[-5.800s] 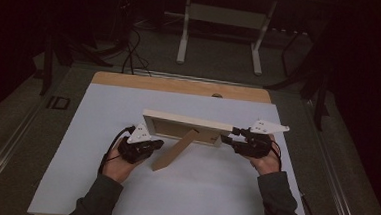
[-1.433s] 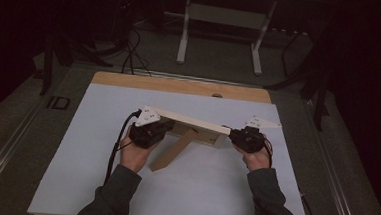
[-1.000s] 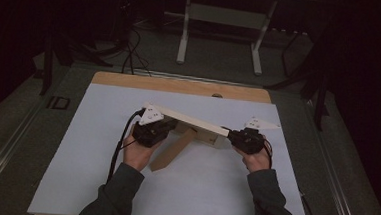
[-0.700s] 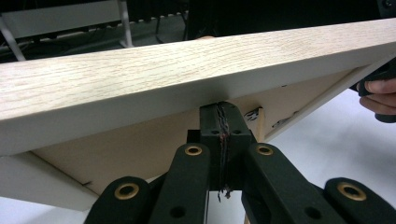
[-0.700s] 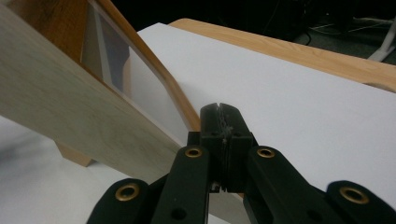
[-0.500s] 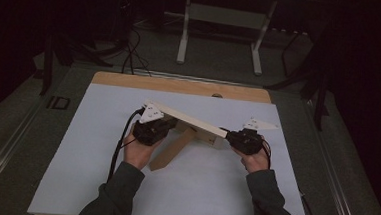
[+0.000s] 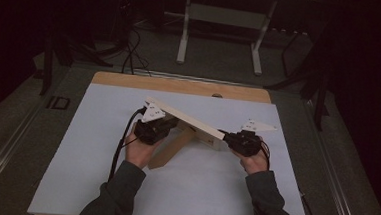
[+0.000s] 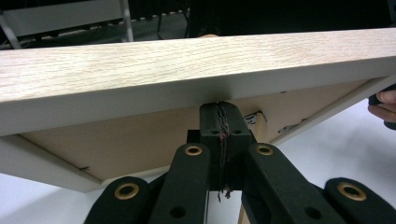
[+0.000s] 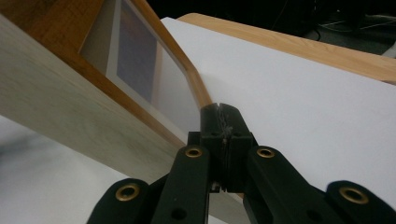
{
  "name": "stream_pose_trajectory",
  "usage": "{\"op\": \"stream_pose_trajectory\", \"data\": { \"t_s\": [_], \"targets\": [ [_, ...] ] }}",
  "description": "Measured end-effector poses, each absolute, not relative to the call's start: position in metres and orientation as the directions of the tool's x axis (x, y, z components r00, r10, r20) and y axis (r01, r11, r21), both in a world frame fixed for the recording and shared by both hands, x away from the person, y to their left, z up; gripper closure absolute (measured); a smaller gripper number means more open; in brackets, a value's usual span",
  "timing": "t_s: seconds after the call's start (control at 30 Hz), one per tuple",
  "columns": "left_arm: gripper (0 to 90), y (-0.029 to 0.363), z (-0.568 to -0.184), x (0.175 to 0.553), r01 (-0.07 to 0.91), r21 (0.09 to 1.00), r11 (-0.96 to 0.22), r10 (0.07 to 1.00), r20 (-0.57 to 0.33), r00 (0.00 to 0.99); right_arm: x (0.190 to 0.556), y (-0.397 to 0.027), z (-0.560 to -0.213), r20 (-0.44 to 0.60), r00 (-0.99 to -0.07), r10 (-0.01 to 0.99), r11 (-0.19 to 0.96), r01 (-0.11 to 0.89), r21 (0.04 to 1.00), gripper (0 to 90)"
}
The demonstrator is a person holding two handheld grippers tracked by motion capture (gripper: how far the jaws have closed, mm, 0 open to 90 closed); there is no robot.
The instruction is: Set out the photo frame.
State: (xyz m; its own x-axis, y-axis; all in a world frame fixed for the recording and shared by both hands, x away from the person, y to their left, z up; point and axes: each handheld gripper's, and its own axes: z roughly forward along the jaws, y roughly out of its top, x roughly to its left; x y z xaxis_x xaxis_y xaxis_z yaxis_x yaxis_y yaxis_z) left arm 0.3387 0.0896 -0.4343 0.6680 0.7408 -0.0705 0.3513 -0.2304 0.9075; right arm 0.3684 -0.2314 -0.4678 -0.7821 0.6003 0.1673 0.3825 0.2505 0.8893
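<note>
1. Over on the left, the left tongs sit under the raised end of the frame. In the left gripper view those tongs are pressed together with nothing between them, their tip tucked up against the frame's underside, propping rather than pinching.

2. Centre of the worktop: the frame is off the white sheet at its left end and slopes down to the right. The back stand hangs open beneath it, its foot on the worktop.

3. On the right, the right tongs meet the frame's low end. In the right gripper view these tongs are also pressed together, empty, the tip nudging the frame's edge where it meets the worktop. The glass front with its picture faces that camera.

4. Progress, as I read it: the frame is picked up off the flat and the stand is out, so the groundwork looks done. It isn't standing yet, though. It's tilted and carried by two closed tips.

5. What's left, by my judgement: level it, set the bottom edge down, let the stand take the weight, then back both tongs away. A slip off those closed tips is the risk.
</note>
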Motion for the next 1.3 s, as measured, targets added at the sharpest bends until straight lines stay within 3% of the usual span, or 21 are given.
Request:
{"op": "stream_pose_trajectory", "data": {
  "t_s": [1.3],
  "targets": [
    [90.0, 0.079, -0.436, 0.343, 0.351, 0.906, -0.237, 0.733, -0.071, 0.677, 0.351, -0.218, -0.469, 0.149, -0.83, 0.537, 0.293, 0.35, 0.89, 89.4]
  ]
}}
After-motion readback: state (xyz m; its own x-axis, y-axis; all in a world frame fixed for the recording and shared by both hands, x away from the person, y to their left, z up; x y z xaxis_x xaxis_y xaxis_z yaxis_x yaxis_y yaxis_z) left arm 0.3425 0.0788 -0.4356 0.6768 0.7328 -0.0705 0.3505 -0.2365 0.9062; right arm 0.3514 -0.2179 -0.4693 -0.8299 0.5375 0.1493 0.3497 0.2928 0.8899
